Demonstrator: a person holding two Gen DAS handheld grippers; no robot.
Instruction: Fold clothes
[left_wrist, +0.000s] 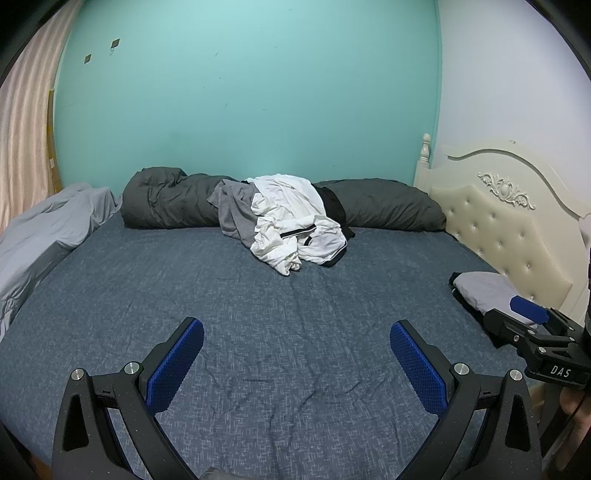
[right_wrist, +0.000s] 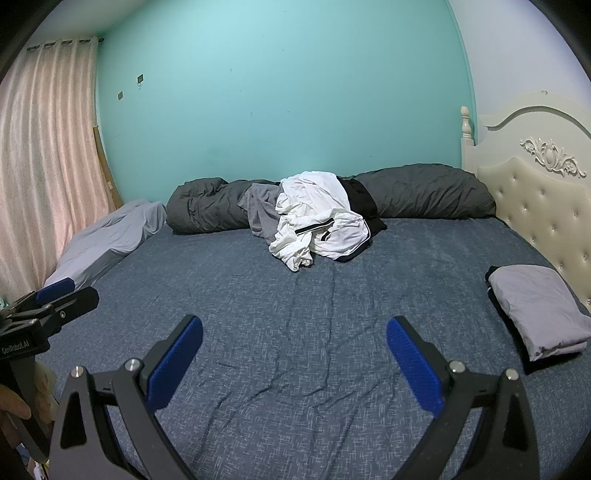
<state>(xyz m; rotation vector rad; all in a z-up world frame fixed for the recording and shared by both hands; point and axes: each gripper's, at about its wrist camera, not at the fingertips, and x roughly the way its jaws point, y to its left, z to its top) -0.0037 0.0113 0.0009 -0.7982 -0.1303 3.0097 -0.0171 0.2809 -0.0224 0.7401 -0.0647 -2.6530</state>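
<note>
Lying crumpled, clothes pile (left_wrist: 291, 221) white, grey, black; both grippers gaping, empty.

Bed (right_wrist: 295, 332): one heap of unfolded clothes (right_wrist: 317, 221) by the far wall, one folded stack (right_wrist: 539, 310) beside the headboard (right_wrist: 535, 206). One rolled dark duvet (right_wrist: 424, 195); two grippers.

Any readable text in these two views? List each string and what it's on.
"DAS": white letters on the black body of the right tool, seen from the left wrist view.
"CenRobot.AI": white print on the black body of the left tool, seen from the right wrist view; small and slanted, so the reading is uncertain.
No other text is readable.
</note>
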